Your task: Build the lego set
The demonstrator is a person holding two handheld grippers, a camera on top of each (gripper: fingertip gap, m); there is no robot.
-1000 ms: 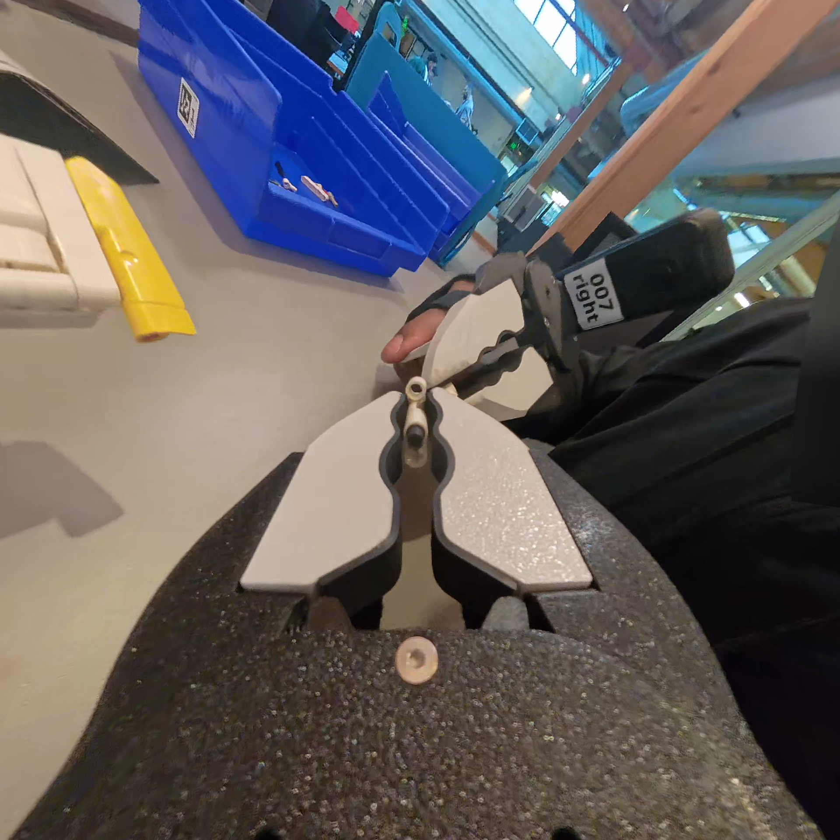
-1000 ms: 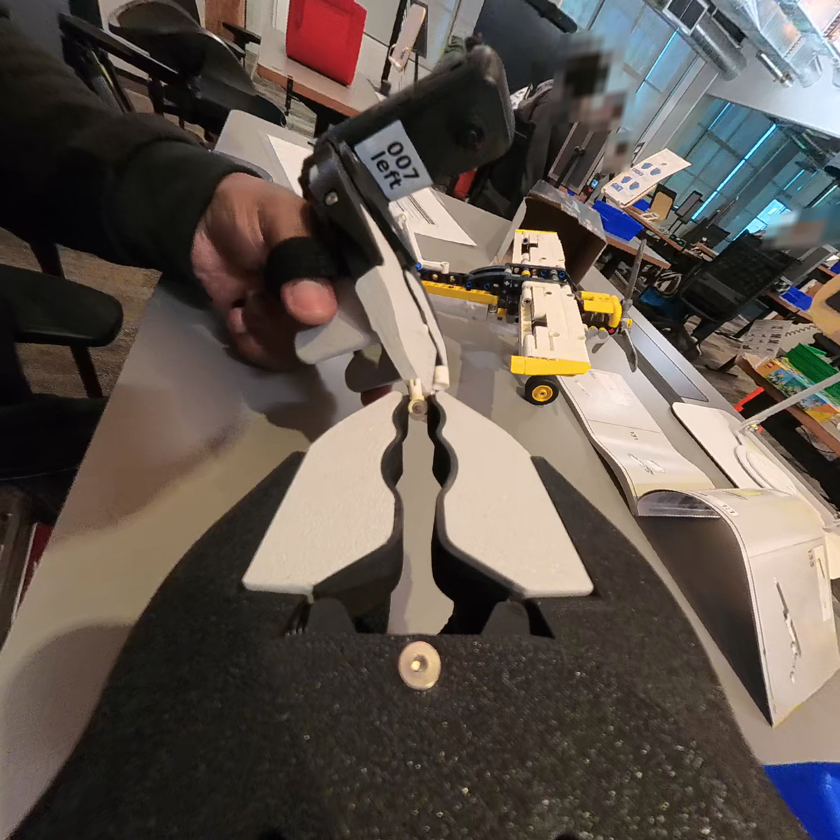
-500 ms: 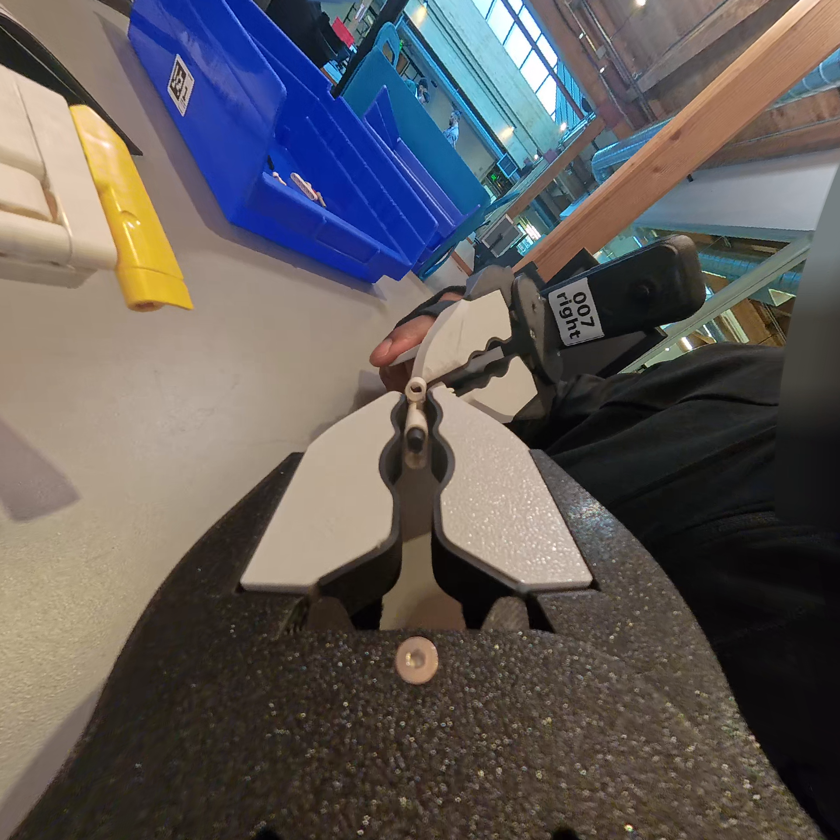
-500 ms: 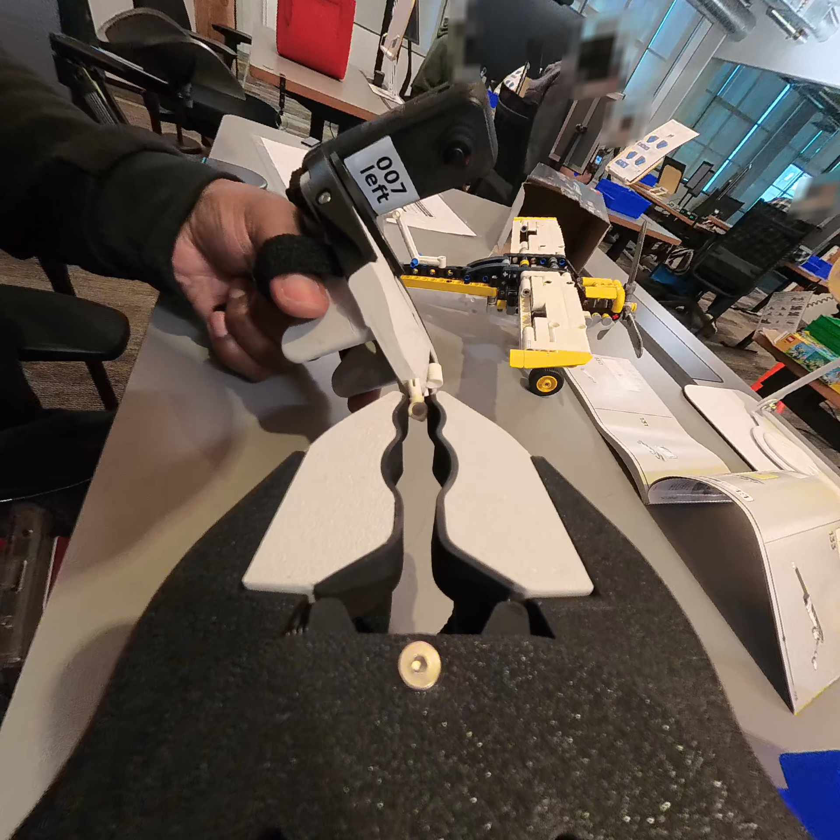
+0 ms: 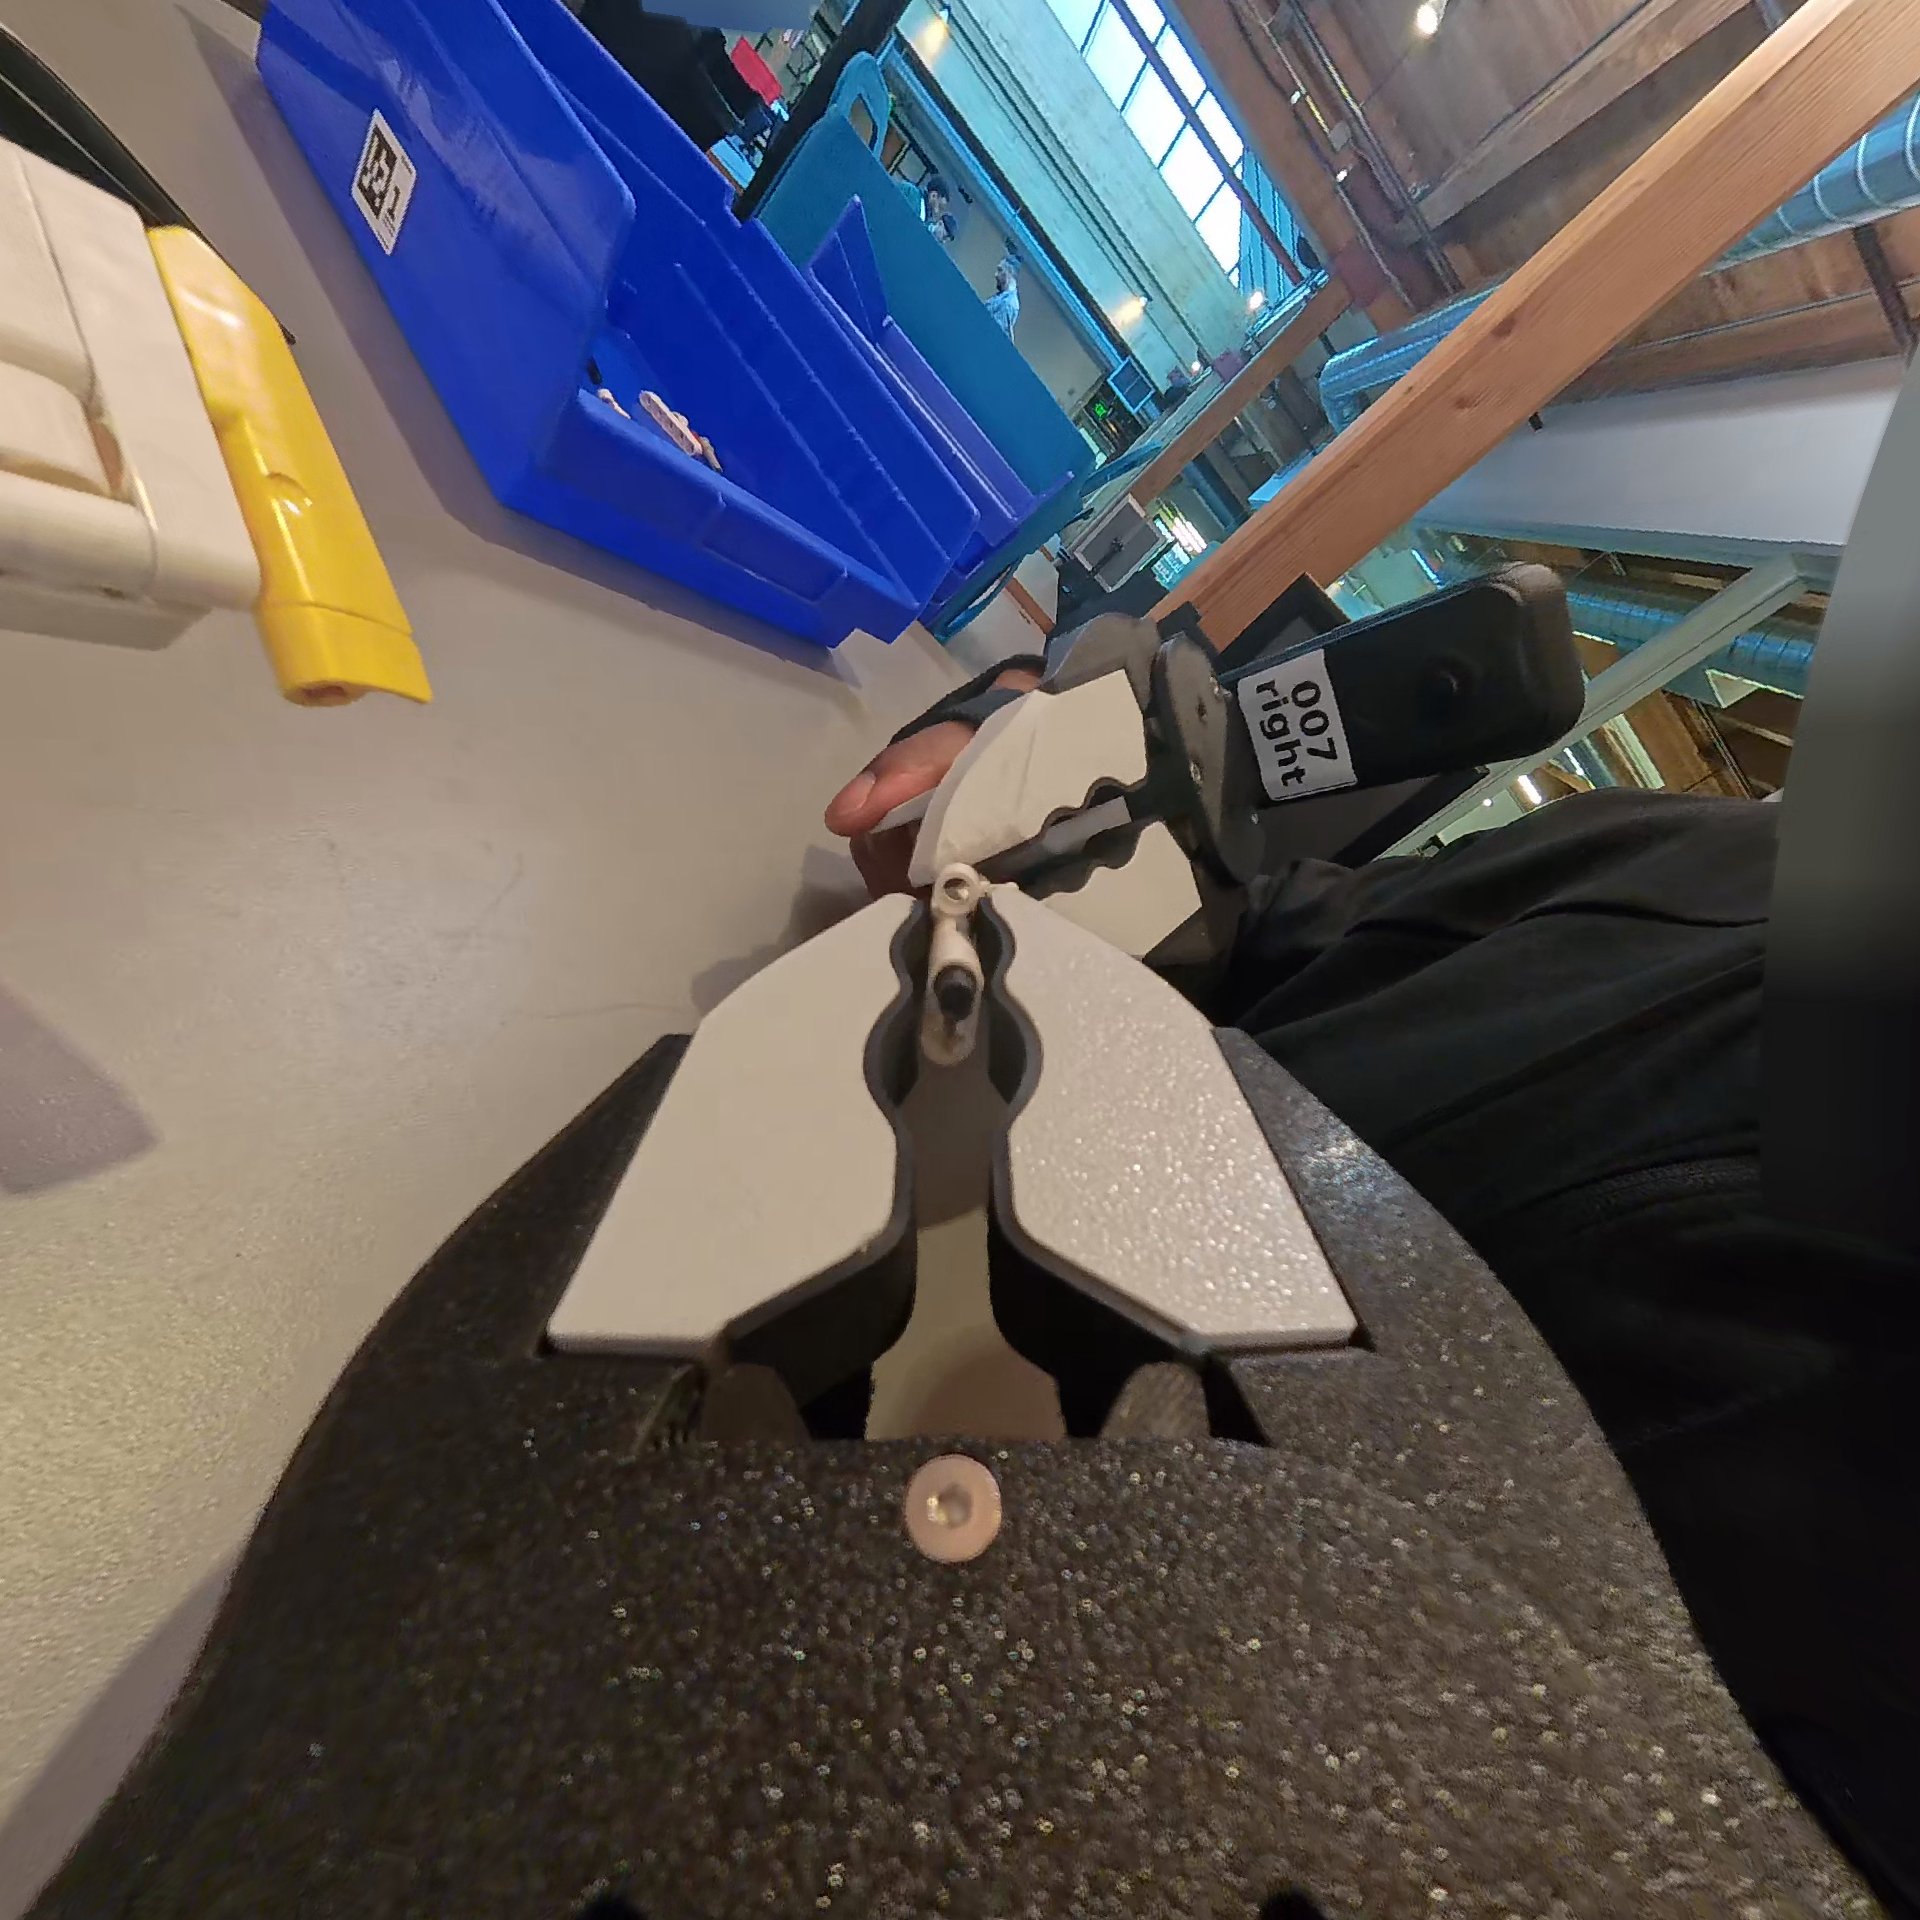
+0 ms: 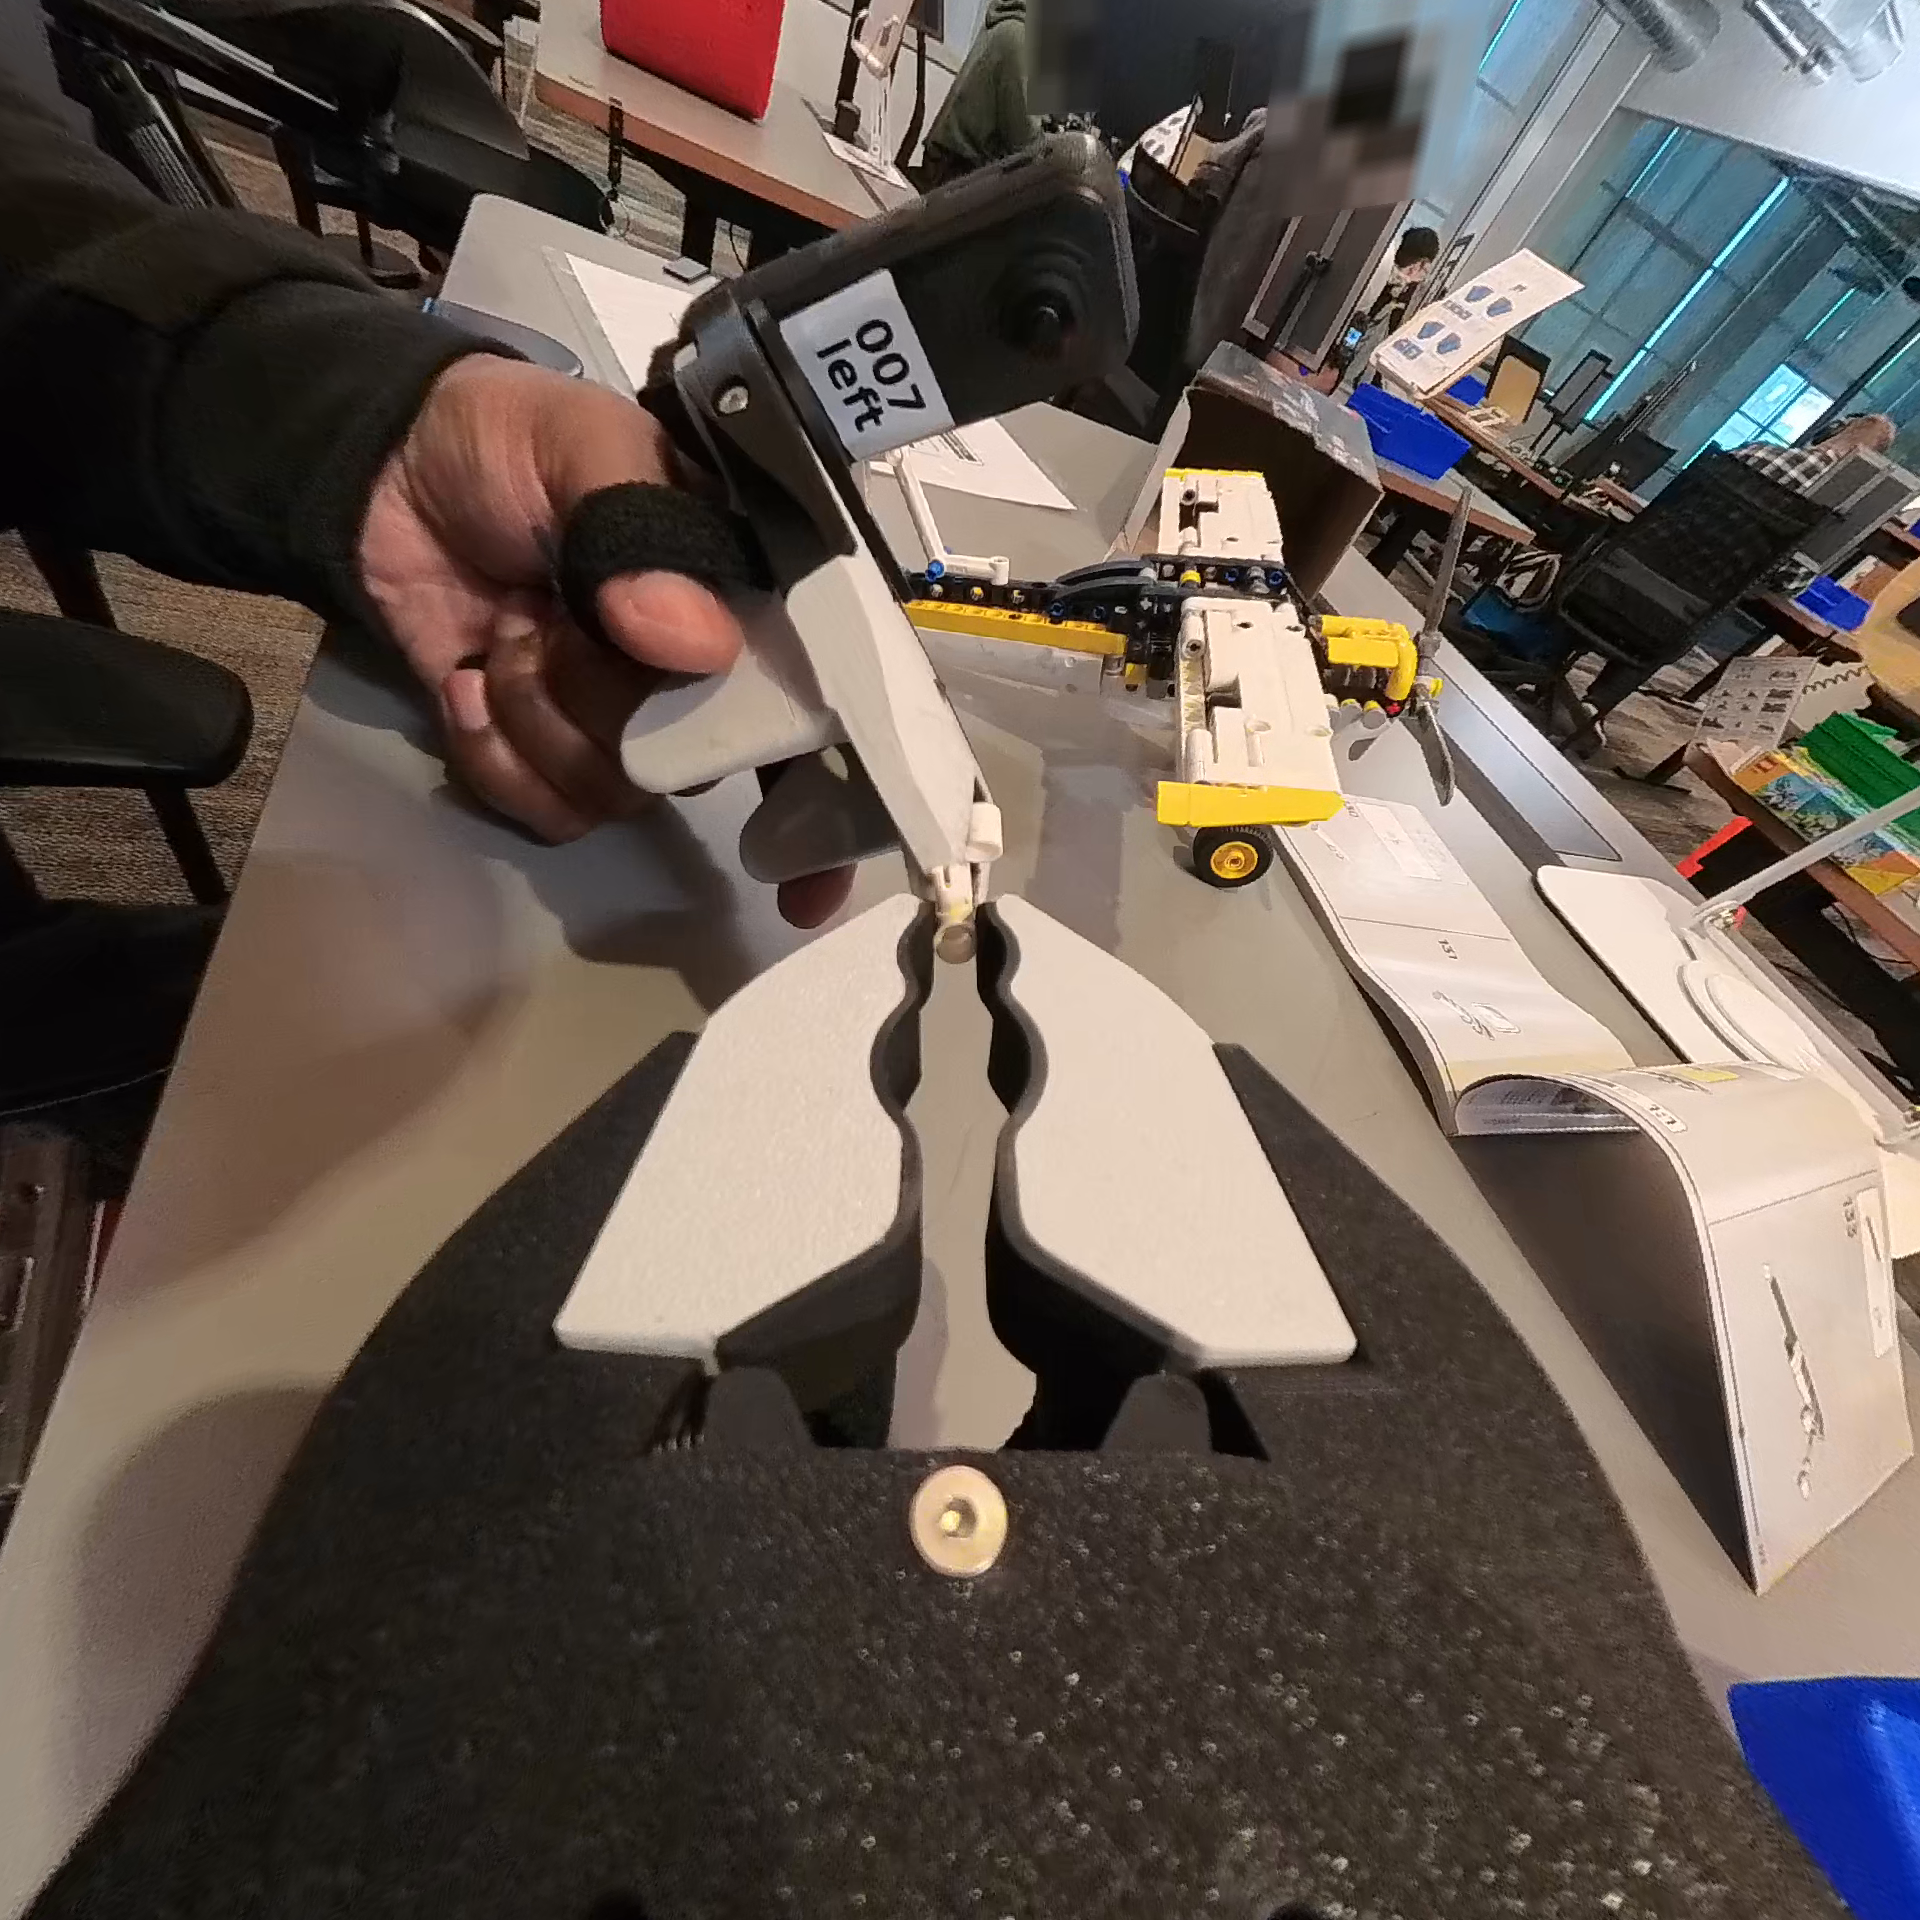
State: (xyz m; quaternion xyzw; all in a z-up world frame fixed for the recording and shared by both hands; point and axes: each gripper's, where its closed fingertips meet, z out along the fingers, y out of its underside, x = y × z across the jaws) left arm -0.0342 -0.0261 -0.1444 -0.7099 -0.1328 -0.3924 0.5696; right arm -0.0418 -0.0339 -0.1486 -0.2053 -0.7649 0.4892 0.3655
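left fingers (image 5: 951,940) clamped on white connector piece (image 5: 953,951); right fingers (image 6: 956,925) clamped on its tan pin end (image 6: 954,938).

- White part (image 5: 954,966): lower end hidden between left fingers (image 5: 790,1122).
- Booklet (image 6: 1621,1143), right of right fingers: page print too small.
- Table (image 6: 343,1039) left of them: blurred.
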